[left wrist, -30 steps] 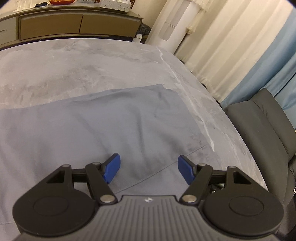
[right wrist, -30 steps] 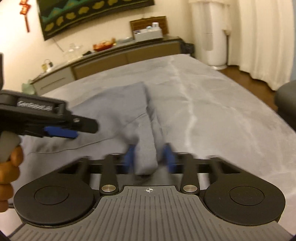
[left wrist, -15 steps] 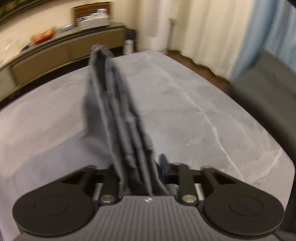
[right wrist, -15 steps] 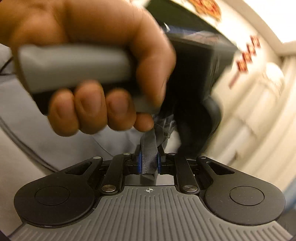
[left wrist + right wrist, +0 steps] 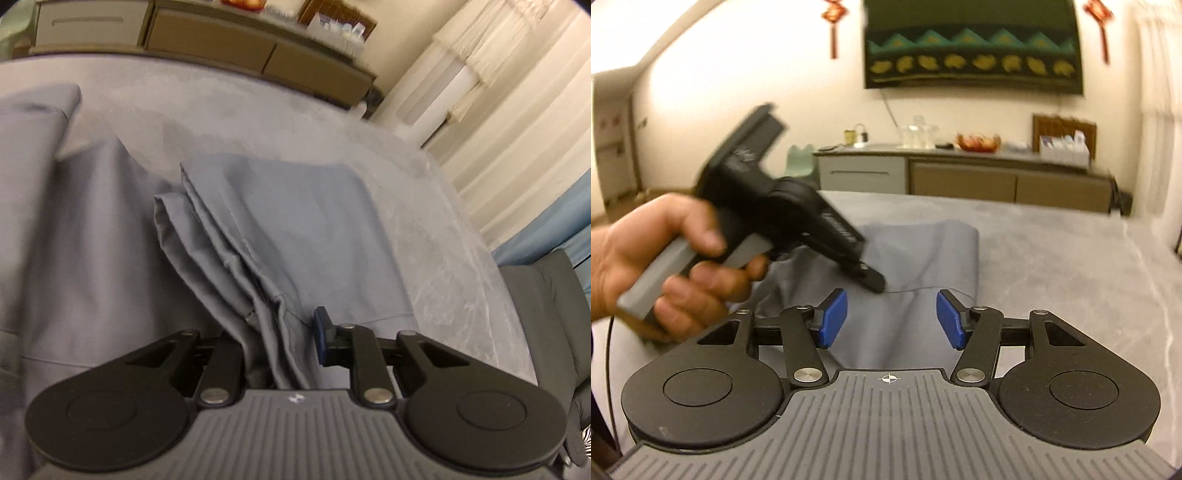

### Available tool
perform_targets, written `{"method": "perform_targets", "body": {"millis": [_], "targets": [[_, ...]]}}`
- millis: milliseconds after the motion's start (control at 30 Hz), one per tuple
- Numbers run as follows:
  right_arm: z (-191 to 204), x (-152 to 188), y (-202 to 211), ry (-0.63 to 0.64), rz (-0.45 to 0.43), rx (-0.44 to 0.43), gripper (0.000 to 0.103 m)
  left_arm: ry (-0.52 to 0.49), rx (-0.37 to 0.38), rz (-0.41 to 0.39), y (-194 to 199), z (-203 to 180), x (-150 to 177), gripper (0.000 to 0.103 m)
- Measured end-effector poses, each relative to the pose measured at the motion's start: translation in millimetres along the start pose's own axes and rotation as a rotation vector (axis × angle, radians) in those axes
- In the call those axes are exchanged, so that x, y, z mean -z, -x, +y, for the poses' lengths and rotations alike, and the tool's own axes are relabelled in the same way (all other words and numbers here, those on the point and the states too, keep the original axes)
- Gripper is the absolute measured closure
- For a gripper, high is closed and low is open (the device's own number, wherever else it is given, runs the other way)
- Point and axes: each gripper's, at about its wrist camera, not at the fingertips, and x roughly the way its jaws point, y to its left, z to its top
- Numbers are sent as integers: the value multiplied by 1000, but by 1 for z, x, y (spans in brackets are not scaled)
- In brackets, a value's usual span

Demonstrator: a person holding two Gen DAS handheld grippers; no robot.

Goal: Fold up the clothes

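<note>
The right gripper (image 5: 892, 319) is letting go: a second ago its blue pads were pinched on a bunched edge of the grey garment (image 5: 923, 258), and now its jaws are opening, standing clear on either side of the cloth with nothing pressed between them. The left gripper (image 5: 282, 341), which a second ago was hovering wide over flat fabric, is now carrying a gathered, pleated edge of the garment (image 5: 295, 229) between its jaws; they are opening slightly, and the left pad is hidden behind the folds, yet the cloth is still sitting bunched in the gap, so I am reading it as gripped. In the right wrist view the person's hand (image 5: 653, 254) is gripping the left tool's handle, just left of the garment. The garment itself is lying on the grey marbled table (image 5: 436, 236), one panel now doubled over toward the table's middle, which suggests a fold is being laid and the right side is already released. Counting: one garment, two grippers, one visible hand, one long sideboard (image 5: 960, 177) beyond the garment's far edge, one dark chair (image 5: 543, 317) off the table's right rim.
</note>
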Motion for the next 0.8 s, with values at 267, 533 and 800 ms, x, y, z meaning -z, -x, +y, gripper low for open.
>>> {"method": "perform_targets", "body": {"millis": [267,533,800], "targets": [[-1,7,-48,24,138,-2,60,28,-99,-76,29,22,0,38],[21,12,-69,124,171,11,62,-52,-218,-81,15,20,24,40],[2,5,-65,53,152,100,51,-106,-316,-105,-2,11,-9,39]]}}
